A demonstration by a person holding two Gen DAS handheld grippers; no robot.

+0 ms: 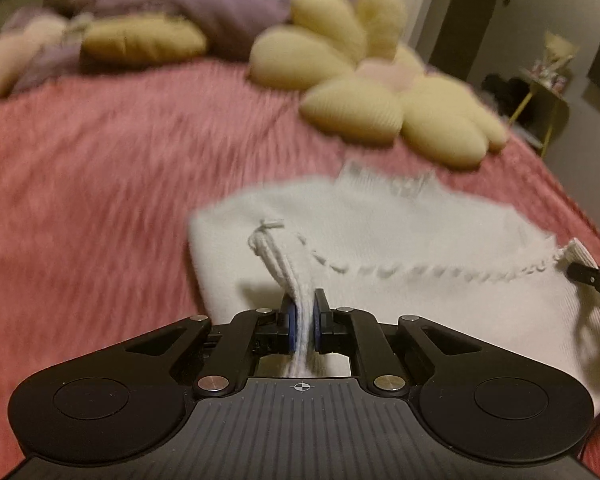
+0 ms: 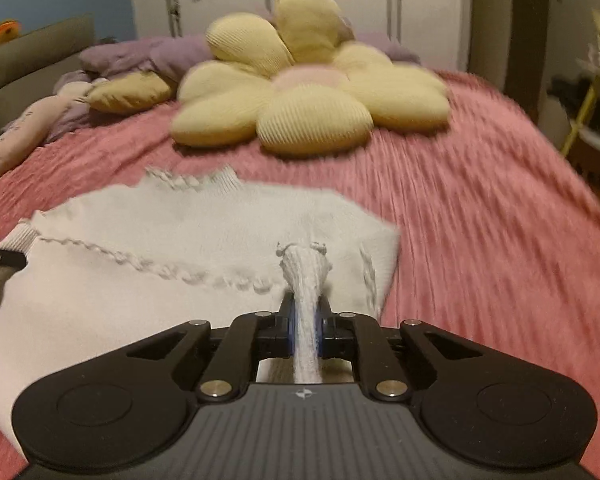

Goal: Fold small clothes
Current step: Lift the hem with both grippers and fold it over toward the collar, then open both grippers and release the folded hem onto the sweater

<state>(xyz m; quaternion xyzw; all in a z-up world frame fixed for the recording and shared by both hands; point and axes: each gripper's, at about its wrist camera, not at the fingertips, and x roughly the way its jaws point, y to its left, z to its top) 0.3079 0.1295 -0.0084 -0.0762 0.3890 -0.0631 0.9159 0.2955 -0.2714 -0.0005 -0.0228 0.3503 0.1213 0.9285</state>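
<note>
A small white knit garment point(image 1: 380, 232) lies on the pink bedspread point(image 1: 100, 184), its near part folded over so that a scalloped edge runs across it. My left gripper point(image 1: 303, 320) is shut on a bunched strip of that edge near the garment's left side. In the right wrist view the same white garment point(image 2: 204, 224) spreads to the left, and my right gripper point(image 2: 305, 322) is shut on a pinched fold of its edge near the right side. The other gripper's black tip shows at the frame edge in each view, at the garment's far corner.
A yellow flower-shaped cushion point(image 2: 300, 96) lies on the bed beyond the garment. Purple bedding point(image 1: 172, 4) and a yellow pillow point(image 1: 140, 38) sit at the head of the bed. A small yellow-legged table point(image 1: 540, 96) stands off the bed's right side.
</note>
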